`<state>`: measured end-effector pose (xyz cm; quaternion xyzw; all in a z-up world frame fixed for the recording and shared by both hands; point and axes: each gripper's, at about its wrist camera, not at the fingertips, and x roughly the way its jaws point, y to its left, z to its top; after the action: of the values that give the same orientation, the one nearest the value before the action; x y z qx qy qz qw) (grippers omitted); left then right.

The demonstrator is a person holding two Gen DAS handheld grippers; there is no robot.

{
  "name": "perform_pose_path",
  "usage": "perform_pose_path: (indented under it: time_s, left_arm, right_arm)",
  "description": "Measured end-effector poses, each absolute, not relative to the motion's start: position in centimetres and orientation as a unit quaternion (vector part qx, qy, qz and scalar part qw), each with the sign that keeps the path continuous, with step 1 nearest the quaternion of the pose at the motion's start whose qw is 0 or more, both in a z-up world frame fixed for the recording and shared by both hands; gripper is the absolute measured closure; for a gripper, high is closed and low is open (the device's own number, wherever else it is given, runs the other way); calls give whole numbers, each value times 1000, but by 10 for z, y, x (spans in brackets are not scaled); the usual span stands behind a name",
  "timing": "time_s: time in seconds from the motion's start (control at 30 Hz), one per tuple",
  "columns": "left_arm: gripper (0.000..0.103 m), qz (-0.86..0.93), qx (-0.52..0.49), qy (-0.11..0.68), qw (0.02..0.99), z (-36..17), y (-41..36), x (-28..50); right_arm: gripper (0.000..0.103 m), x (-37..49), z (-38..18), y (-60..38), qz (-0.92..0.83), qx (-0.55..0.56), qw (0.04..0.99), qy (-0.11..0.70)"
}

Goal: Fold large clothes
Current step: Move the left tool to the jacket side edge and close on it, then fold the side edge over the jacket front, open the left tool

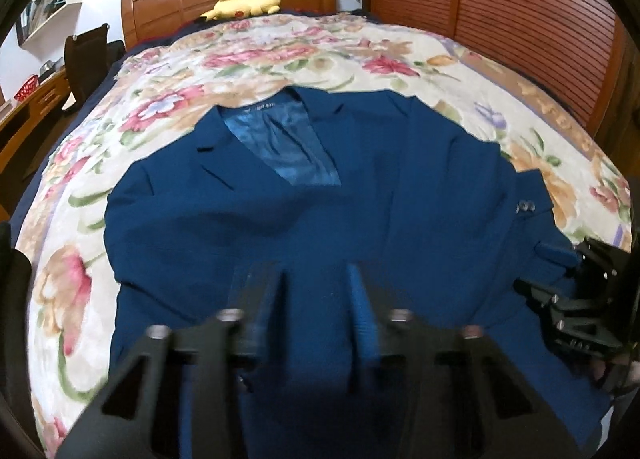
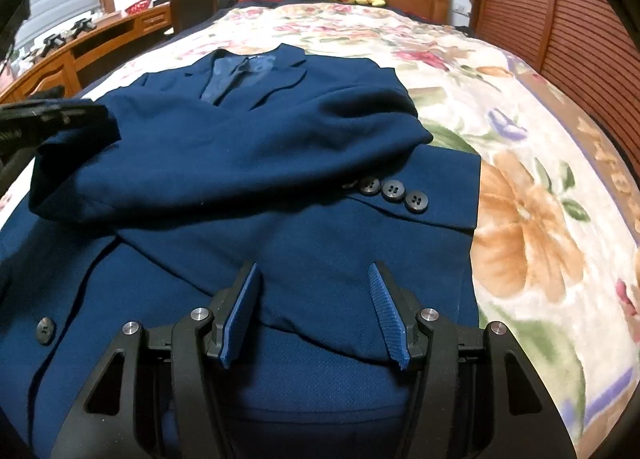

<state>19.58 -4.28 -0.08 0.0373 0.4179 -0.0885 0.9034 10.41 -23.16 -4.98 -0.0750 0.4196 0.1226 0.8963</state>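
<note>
Navy woven wool-like suit jacket (image 2: 248, 163), soft, floppy and fairly heavy, lies spread on the floral quilted bedspread (image 2: 520, 187) beneath both claws. The right gripper (image 2: 314, 299) gapes, empty, above its hem; the left gripper (image 1: 316, 295), blurred, seems narrowed, pinching cloth. Grip doubled edges.

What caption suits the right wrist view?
Open right gripper poised over a blue blazer, sleeves folded across, on a floral bedspread.

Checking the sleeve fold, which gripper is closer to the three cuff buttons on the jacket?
Right. The right gripper hovers just below the cuff buttons, jaws open over the jacket. The left gripper sits over the jacket's middle, farther away.
</note>
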Motion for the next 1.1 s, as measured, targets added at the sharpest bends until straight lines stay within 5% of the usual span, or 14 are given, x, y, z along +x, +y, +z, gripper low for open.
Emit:
perform_pose_path:
  time_s: [0.1,0.33,0.97,1.1]
  left_arm:
    - [97,-92,36,404,909,6,-37,179]
    - [100,-111,39,358,926,21,-28,113]
    - [99,-92,4,346,934,-8,-4,6]
    - [91,-83,7,349,933,-2,7,-3]
  right_arm:
    - [45,104,-50,-232,123,-74,896,420]
    - [45,104,-50,-232,123,-74,896,420]
    - [45,104,-50,-232,123,-75,897,418]
    - [45,104,-50,-232,123,-76,897,418]
